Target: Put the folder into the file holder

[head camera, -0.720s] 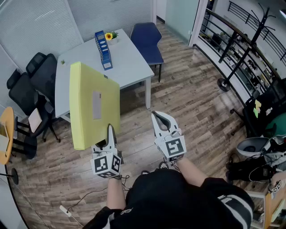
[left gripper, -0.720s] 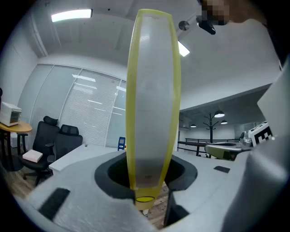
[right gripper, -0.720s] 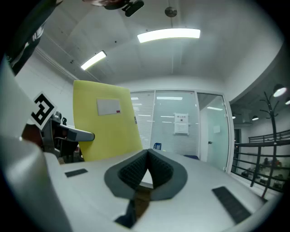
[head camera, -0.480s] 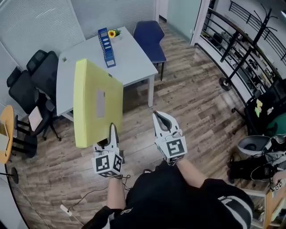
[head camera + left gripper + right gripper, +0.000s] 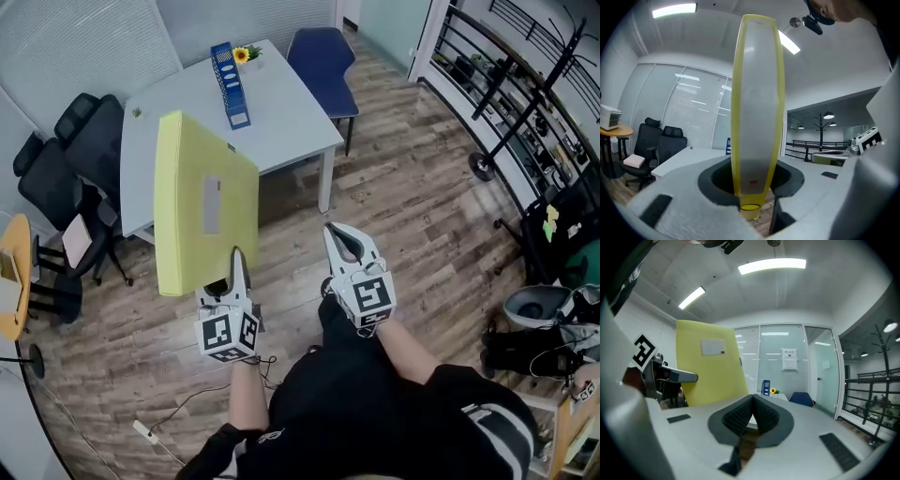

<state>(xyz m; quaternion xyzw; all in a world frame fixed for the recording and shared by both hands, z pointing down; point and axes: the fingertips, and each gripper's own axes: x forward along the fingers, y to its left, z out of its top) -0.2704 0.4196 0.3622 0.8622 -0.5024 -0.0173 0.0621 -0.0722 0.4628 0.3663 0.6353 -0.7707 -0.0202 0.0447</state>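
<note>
- Left gripper (image 5: 234,268): the jaws are clamped on the bottom end of the large yellow box-type folder (image 5: 206,216) and kept partly apart by its thickness. The folder stands upright, reaching towards 11 o'clock of that gripper, in the air and short of the table.
- Right gripper (image 5: 338,240): the pads are pressed together with nothing between them. It sits at 3 o'clock of the left gripper and gives the folder no support.
- Container: the narrow blue perforated file holder (image 5: 230,84) stands on the white table (image 5: 286,127), at 12 o'clock and well apart from the folder. No contents can be made out. A yellow sunflower (image 5: 246,54) is just beside it at its 1 o'clock.
- Risk, judged: the grip is at one low point on a tall load, so the folder could pivot or slip.
- Risk, judged: the slot is narrow, so a skewed entry could tip the holder or push it into the flower.
</note>
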